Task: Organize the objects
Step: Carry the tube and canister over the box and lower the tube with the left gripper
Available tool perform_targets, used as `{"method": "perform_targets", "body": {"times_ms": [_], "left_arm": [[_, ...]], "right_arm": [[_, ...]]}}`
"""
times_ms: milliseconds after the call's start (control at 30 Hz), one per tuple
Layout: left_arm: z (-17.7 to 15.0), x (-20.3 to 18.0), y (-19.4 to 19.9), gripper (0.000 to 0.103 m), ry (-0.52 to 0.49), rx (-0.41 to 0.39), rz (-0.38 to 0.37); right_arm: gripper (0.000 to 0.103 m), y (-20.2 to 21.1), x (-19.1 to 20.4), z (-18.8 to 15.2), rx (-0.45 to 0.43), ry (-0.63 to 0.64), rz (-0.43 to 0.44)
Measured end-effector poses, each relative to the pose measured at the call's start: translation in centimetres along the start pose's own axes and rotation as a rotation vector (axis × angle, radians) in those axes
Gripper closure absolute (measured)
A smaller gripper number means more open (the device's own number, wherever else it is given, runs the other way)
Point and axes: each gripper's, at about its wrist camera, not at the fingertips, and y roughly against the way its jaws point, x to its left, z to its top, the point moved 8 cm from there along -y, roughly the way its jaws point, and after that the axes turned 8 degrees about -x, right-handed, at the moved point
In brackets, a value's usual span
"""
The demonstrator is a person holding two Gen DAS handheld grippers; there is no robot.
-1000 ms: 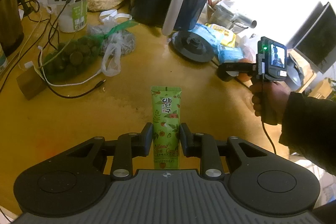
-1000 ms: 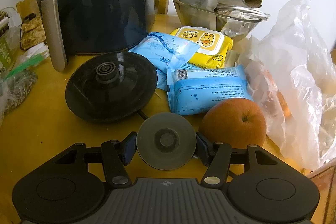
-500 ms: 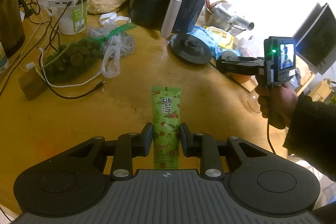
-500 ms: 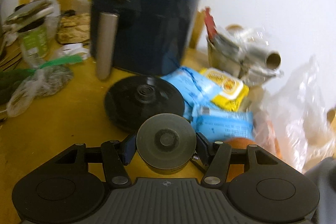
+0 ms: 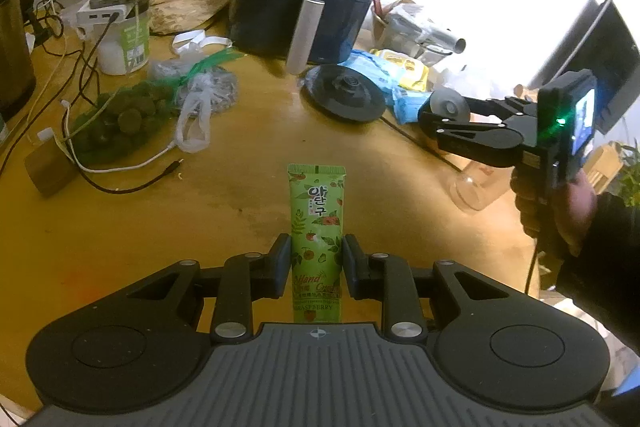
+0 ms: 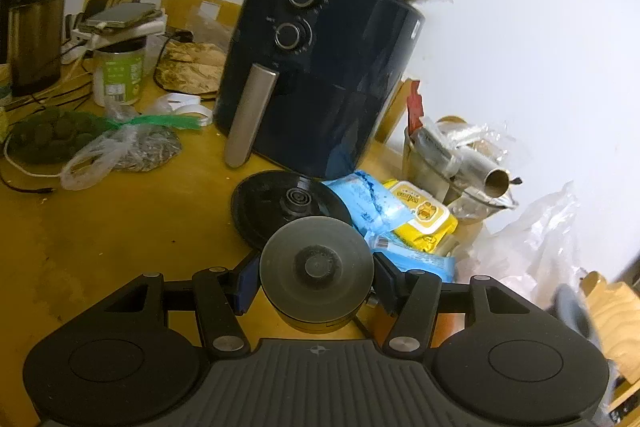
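Observation:
A green hand cream tube (image 5: 316,211) stands upright over the yellow table (image 5: 224,211), with my left gripper (image 5: 316,247) shut on its lower half. My right gripper (image 6: 316,281) is shut on a round jar with a grey knobbed lid (image 6: 316,267). It holds the jar above the table, in front of the black round base (image 6: 288,203). In the left wrist view the right gripper (image 5: 440,111) hangs at the right in a person's hand (image 5: 560,211), and the grey-lidded jar (image 5: 448,105) shows at its tips.
A dark blue air fryer (image 6: 320,75) stands behind the black base, with wrapped flatbread on top. Wipes packs (image 6: 420,215), a bowl with a foil roll (image 6: 460,163) and a plastic bag (image 6: 532,247) crowd the right. At the left lie bagged green balls (image 5: 116,123), cables (image 5: 120,183) and a can (image 5: 124,43).
The right gripper has risen and drawn back from the clutter with the jar, rolling as it went. The orange beside it has dropped out of view. The left gripper and tube have stayed still.

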Motion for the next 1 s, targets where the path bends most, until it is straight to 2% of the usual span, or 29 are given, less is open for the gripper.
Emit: {"method": "perform_targets", "body": {"times_ms": [467, 933, 967, 1000], "left_arm": [[0.3, -2.1, 0.9, 0.076, -0.042, -0.027, -0.024], [-1.1, -4.8, 1.7, 0.076, -0.081, -0.018, -0.064], [-1.3, -5.1, 1.8, 0.076, -0.085, -0.018, -0.067], [-1.4, -5.3, 1.8, 0.076, -0.09, -0.016, -0.071]], "right_arm": [[0.042, 5.8, -0.7, 0.2, -0.001, -0.1, 0.102], [0.042, 9.8, -0.7, -3.1, 0.089, -0.22, 0.183], [0.042, 10.2, -0.3, -3.2, 0.078, -0.213, 0.235], [0.042, 10.6, -0.2, -3.4, 0.08, -0.215, 0.238]]}}
